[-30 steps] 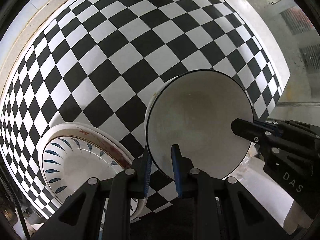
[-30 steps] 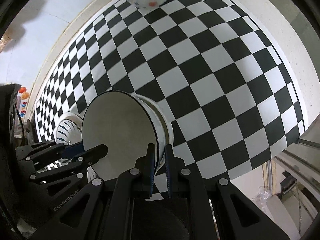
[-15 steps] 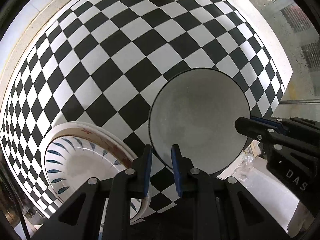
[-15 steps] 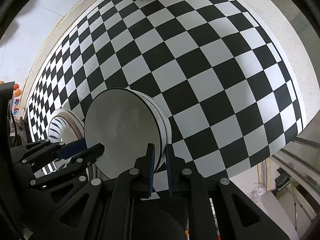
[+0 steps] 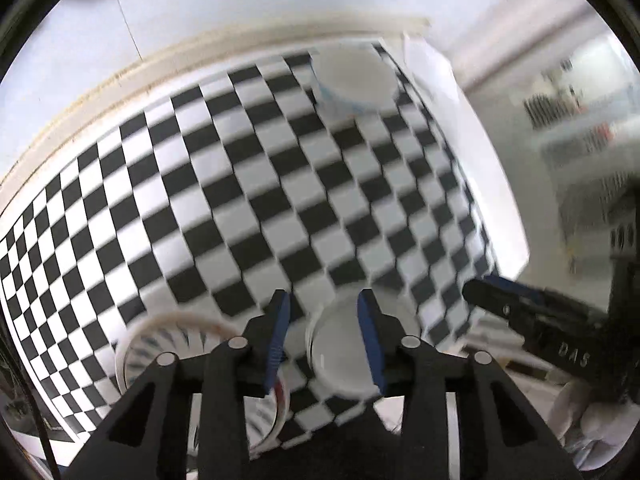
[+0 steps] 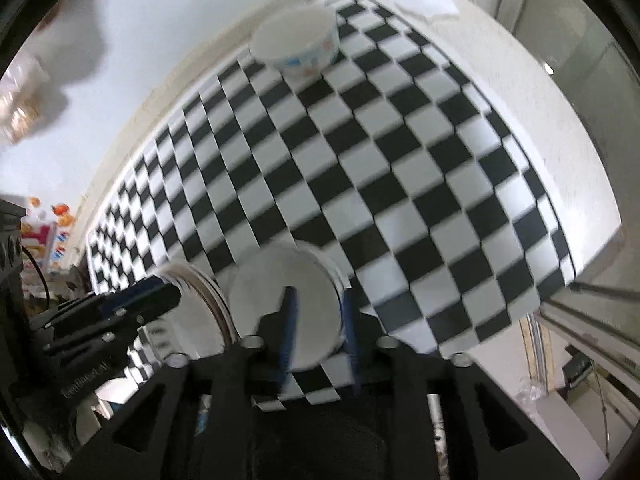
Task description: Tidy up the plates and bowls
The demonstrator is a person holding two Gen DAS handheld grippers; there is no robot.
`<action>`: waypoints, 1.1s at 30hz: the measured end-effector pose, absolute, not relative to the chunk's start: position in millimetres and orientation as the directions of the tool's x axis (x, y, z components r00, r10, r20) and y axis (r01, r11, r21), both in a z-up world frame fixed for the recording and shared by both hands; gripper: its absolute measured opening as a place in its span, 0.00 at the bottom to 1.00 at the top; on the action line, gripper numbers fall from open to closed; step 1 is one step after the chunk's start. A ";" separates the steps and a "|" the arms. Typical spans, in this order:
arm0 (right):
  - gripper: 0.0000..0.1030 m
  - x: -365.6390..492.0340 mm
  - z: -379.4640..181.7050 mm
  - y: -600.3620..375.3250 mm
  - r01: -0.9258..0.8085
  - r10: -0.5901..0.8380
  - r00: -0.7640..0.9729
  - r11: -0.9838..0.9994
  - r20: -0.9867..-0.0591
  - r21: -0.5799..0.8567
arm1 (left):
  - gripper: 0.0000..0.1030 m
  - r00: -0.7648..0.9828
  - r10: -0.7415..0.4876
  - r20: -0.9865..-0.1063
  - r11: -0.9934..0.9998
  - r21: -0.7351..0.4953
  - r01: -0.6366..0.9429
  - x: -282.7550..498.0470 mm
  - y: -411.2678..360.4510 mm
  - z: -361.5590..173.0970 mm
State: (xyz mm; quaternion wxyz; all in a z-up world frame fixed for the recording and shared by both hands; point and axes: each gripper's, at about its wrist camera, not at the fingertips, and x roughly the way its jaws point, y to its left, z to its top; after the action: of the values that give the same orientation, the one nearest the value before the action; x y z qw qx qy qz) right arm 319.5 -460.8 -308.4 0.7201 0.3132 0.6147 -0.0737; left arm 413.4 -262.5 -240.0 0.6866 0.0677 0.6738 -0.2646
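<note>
Resting on checkered cloth (image 5: 256, 208), white bowl (image 5: 340, 344) below parted left hand-held gripper (image 5: 324, 336)

White bowl (image 6: 286, 312) is looking glossy glazed ceramic; checkered tablecloth (image 6: 360, 184) is showing smooth; gripper fingers (image 5: 276, 336) are looking matt black plastic.

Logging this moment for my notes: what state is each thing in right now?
Left gripper: open, empty.
Right gripper: open, straddling the bowl's rim.
White bowl: upright on the checkered cloth.
Patterned plate: flat beside it.
Dotted bowl: upright, far end.
</note>
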 end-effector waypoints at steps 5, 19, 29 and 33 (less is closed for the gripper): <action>0.49 375.3 -304.7 -511.2 0.460 0.304 0.281 0.790 -0.910 0.406 | 0.33 -0.018 -0.284 -0.959 0.901 -0.273 0.337 482.6 -290.1 -253.0; 0.49 562.9 -387.8 -605.0 0.392 0.336 0.181 0.837 -0.924 0.382 | 0.32 -0.108 -0.182 -0.977 0.946 -0.204 0.252 590.9 -384.6 -352.0; 0.09 589.4 -420.8 -599.8 0.351 0.351 0.152 0.855 -0.924 0.383 | 0.15 -0.089 -0.161 -0.983 0.948 -0.179 0.262 594.4 -395.6 -365.0; 0.09 585.6 -413.5 -591.6 0.334 0.346 0.154 0.863 -0.925 0.379 | 0.15 -0.051 -0.163 -0.985 0.951 -0.171 0.258 583.6 -383.7 -344.7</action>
State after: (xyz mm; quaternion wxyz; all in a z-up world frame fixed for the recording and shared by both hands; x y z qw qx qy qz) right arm 585.6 -591.6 -413.5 0.7132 0.2614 0.6503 0.0043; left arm 583.6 -383.7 -344.7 0.6880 0.0332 0.7087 -0.1530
